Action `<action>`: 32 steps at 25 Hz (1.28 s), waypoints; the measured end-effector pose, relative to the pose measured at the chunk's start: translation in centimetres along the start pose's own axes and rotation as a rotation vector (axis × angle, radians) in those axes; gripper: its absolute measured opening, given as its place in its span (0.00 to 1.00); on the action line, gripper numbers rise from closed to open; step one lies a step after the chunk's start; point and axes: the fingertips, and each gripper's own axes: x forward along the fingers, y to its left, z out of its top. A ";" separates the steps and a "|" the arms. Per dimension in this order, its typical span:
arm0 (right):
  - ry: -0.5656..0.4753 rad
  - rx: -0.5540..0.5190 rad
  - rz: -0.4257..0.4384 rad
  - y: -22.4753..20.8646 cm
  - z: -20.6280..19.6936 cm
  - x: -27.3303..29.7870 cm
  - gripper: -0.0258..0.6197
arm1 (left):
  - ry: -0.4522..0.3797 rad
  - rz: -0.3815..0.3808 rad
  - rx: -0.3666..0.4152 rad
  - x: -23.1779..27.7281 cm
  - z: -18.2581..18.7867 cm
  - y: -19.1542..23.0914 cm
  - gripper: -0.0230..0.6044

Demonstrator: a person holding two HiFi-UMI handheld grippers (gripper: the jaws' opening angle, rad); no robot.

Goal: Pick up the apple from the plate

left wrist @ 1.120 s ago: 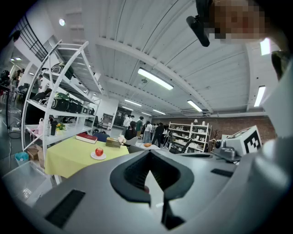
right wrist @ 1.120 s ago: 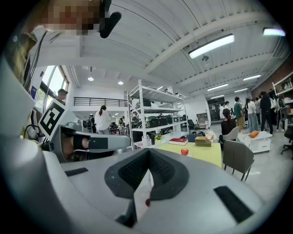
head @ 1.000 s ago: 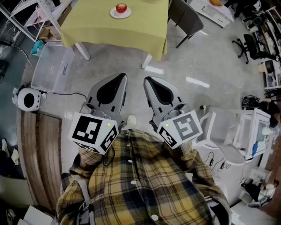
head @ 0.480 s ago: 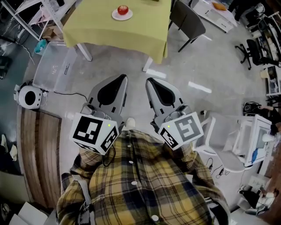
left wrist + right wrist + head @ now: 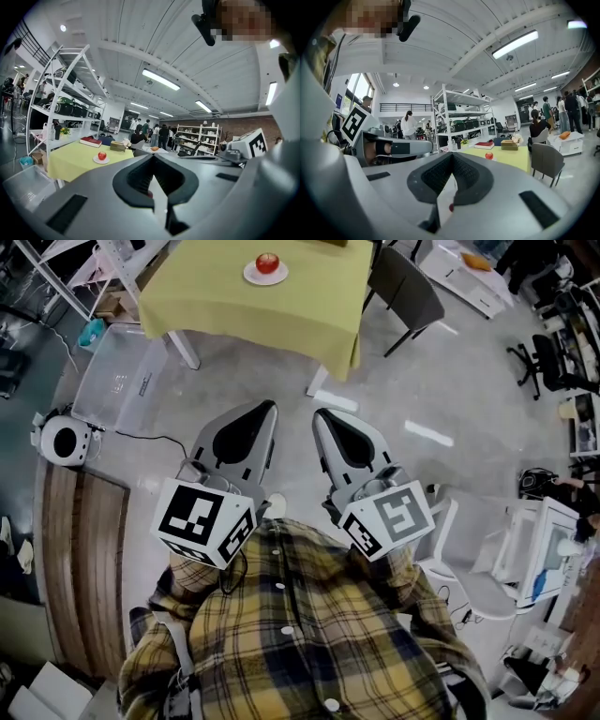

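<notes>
Head view, looking steeply down: a person in a yellow plaid shirt [image 5: 300,634] stands on a grey floor w/ a two-jaw gripper in each hand, both pointed fwd toward a table. Left gripper [image 5: 271,406] & right gripper [image 5: 318,413] sit side by side near the body, each w/ a marker cube at its rear. Both claws are closed w/ nothing btwn the jaws. In each gripper view the two dark pads meet at the tips, w/ only an empty oval gap behind them.

The apple [image 5: 268,262], red, sits on a small white plate [image 5: 253,277] on the table [image 5: 253,315], which has a yellow-green cloth. It's at the far end of the scene, well apart from both grippers, w/ bare floor btwn. In the left gripper view the apple [image 5: 101,155] shows far off, left of the jaws' line. In the right gripper view the apple [image 5: 489,155] is far off, to the right. A red book [image 5: 90,141] & a small box [image 5: 117,146] lie farther back on the same table. A dark chair [image 5: 405,282] stands at the table's right side.

Progress, as a judgement: barely begun. The apple is untouched, on the plate. Left to do: approach the table, open one claw, set it round the apple, close, lift it off the plate. Either gripper could do it; can't tell which is meant.
</notes>
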 end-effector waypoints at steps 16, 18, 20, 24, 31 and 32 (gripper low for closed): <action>0.013 0.006 -0.044 -4.1 1.0 8.7 0.04 | 0.008 -0.025 -0.014 5.9 2.0 8.0 0.04; 0.015 0.006 -0.047 -4.5 1.3 10.7 0.04 | 0.007 -0.025 -0.014 6.8 2.7 9.9 0.04; 0.016 0.009 -0.049 -4.8 1.7 13.0 0.04 | 0.008 -0.028 -0.012 7.6 3.4 12.0 0.04; 0.014 0.017 -0.062 -5.4 2.4 17.4 0.04 | 0.014 -0.041 -0.012 9.1 4.5 16.0 0.05; 0.005 0.020 -0.099 -5.8 3.2 23.5 0.04 | 0.025 -0.079 0.001 11.2 6.0 21.8 0.04; 0.005 0.023 -0.107 -5.8 3.3 24.1 0.04 | 0.028 -0.085 0.002 11.5 6.1 22.4 0.04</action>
